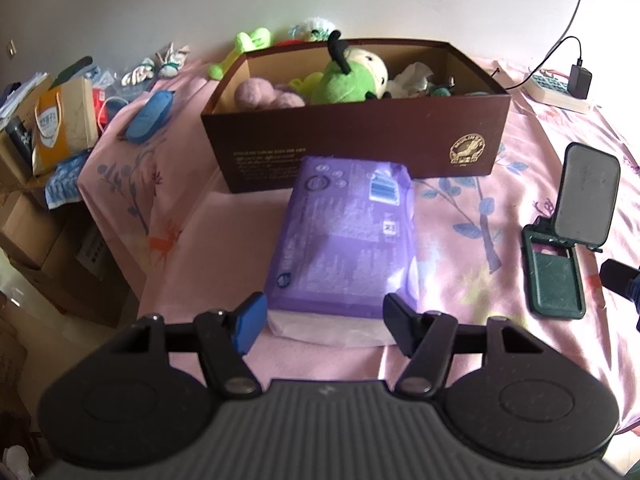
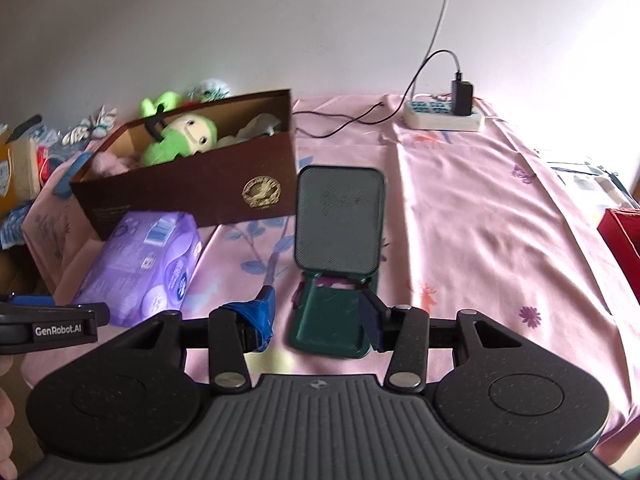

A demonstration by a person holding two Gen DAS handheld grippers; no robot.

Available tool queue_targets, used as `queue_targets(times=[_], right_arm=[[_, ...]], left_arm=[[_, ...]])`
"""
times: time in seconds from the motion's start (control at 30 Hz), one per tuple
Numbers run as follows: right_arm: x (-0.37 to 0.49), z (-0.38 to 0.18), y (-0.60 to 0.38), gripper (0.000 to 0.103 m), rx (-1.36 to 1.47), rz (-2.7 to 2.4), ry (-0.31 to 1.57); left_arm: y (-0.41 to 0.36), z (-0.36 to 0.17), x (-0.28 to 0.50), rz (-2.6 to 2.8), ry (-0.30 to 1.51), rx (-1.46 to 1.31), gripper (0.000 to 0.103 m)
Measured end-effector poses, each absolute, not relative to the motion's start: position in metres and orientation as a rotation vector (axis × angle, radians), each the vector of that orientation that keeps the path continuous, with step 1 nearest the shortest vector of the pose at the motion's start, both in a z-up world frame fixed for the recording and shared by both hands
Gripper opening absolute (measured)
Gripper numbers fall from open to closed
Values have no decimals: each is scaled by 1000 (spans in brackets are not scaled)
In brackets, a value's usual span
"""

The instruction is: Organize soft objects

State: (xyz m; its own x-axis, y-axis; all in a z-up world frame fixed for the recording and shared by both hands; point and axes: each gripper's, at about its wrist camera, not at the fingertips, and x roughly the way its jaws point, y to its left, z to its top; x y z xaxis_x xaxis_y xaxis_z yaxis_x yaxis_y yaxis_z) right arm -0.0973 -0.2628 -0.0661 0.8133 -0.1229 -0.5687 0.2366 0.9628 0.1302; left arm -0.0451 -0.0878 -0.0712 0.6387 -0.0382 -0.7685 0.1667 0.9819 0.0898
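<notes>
— Purple plastic is what your left gripper (image 1: 322,318) faces: the wipes pack (image 1: 346,240) lies flat on the pink sheet (image 1: 480,248), its near end between the two fingers. Are the pads pressing it?

— No. You have them spread wider than the pack, with a gap showing on each side, so the gripper is released.

— And past the pack?

— Its far end touches the front wall of the brown box (image 1: 360,148). Inside you can see a green plush (image 1: 346,80) and a pink one (image 1: 264,94).

— What about your right side?

— Your right gripper (image 2: 316,322) hovers at the near end of the dark green stand (image 2: 332,320), whose panel (image 2: 340,220) tilts upright. The fingers straddle the base without clearly touching it; they look released. A power strip (image 2: 442,118) lies far back.
</notes>
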Motion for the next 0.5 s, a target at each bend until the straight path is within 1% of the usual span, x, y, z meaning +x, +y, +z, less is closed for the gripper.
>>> queue_targets(times=[0.17,0.5], right_arm=[[-99,-65,-269,30,222,-208,579],[-104,-54,-275,31,234,-236,501]], left_arm=[[-91,-67,-44,-114,863,167,65],[-93,-49,-43,-70,780,212,65]])
